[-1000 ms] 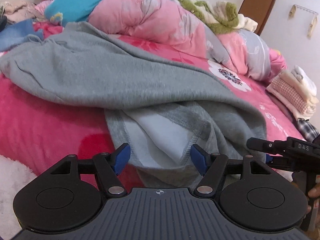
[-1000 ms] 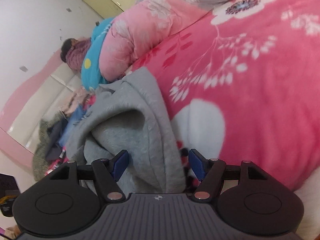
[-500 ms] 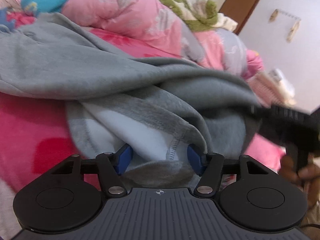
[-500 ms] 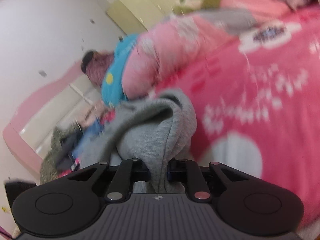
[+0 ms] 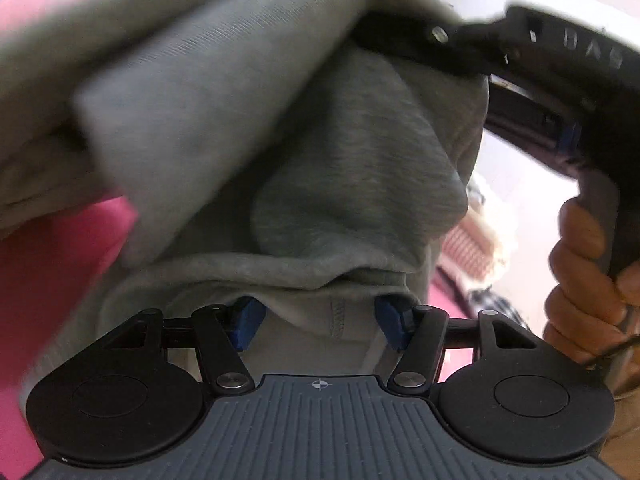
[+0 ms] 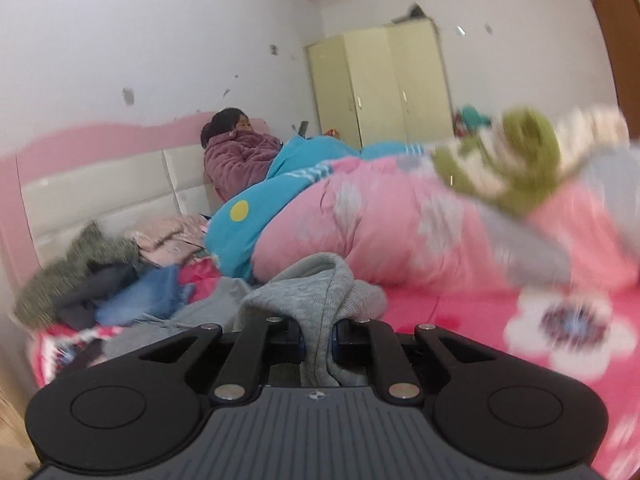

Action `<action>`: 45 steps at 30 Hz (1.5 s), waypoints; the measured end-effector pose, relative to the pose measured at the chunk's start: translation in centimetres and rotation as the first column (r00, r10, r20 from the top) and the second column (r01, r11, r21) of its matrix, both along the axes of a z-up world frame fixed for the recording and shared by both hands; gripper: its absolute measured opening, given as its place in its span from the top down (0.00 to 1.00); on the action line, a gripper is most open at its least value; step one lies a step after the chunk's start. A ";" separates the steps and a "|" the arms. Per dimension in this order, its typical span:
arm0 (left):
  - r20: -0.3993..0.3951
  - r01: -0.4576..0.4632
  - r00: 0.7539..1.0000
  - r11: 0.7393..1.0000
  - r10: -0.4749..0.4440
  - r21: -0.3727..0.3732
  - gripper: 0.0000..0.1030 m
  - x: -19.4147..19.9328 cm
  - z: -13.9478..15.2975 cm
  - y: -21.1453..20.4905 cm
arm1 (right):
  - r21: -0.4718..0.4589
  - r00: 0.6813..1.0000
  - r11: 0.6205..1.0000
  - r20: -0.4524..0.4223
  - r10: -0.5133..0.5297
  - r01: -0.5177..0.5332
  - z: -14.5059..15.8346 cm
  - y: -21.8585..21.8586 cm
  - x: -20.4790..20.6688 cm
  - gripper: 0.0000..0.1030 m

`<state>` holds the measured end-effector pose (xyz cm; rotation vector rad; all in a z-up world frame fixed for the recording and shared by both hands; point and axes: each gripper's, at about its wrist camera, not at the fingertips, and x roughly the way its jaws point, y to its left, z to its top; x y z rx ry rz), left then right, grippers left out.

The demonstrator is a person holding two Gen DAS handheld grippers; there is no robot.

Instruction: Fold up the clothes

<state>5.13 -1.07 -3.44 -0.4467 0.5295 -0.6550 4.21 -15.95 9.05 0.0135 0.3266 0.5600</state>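
Over the pink bed [image 6: 460, 312] hangs the grey sweatshirt [image 5: 360, 160], its bunched fold clamped tight in the right gripper [image 6: 318, 340]; the left gripper [image 5: 316, 320] stands apart around the hem, unclamped. Lifting on one pinch could let the cloth slip free.

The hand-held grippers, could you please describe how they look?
Each hand-held gripper, left and right, has a ribbed dark-grey body with a small crosshair mark, two round black discs, black linkage arms with silver rivets, and blue pads. White lettering marks the right one's side.
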 end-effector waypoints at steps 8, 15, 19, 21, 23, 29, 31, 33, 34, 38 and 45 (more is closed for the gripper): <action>-0.078 0.058 0.995 0.997 -0.054 0.046 0.36 -3.2 -3.0 0.5 | -0.182 1.000 0.983 0.017 0.005 -0.002 -3.0 -0.8 -0.3 0.88; -0.019 0.051 0.999 0.998 -0.050 0.041 0.36 -7.7 -1.4 5.0 | -0.158 0.994 0.986 -0.110 0.027 -0.044 -6.9 -3.1 -2.2 0.88; 0.057 -0.009 0.998 1.000 0.009 -0.002 0.34 -9.1 0.7 7.7 | -0.227 0.983 0.969 -0.172 0.058 -0.097 -8.9 -2.3 -4.3 0.85; 0.080 -0.047 0.996 0.999 0.046 0.000 0.34 -8.6 1.2 8.3 | -0.274 0.982 0.956 -0.179 0.060 -0.108 -9.7 -1.7 -5.4 0.79; 0.085 -0.081 0.993 0.997 0.079 0.019 0.34 -7.1 1.4 8.2 | -0.303 0.984 0.947 -0.167 0.063 -0.112 -10.1 -1.5 -6.5 0.72; 0.089 -0.135 0.988 0.989 0.129 0.062 0.34 -1.9 1.6 8.1 | -0.235 0.984 0.964 -0.151 0.094 -0.128 -7.7 -3.6 -8.8 0.61; 0.088 -0.128 0.989 0.989 0.121 0.080 0.34 -0.7 1.5 8.2 | -0.166 0.982 0.980 -0.166 0.085 -0.113 -6.7 -5.0 -8.5 0.61; 0.077 -0.105 0.992 0.991 0.099 0.087 0.34 -0.3 0.9 8.4 | -0.057 0.977 0.995 -0.201 0.065 -0.078 -5.8 -6.5 -7.4 0.60; 0.070 -0.093 0.994 0.992 0.087 0.089 0.34 -0.1 0.6 8.5 | 0.006 0.973 0.999 -0.226 0.052 -0.052 -5.6 -7.2 -6.6 0.60; 0.050 -0.081 0.996 0.993 0.077 0.088 0.34 0.0 -0.6 9.2 | 0.211 0.949 0.976 -0.315 0.014 0.055 -5.3 -9.2 -2.6 0.60; -0.012 -0.108 0.994 0.992 0.109 0.067 0.34 0.3 -2.3 10.9 | 0.139 0.953 0.987 -0.301 -0.034 0.079 -4.2 -5.4 0.7 0.62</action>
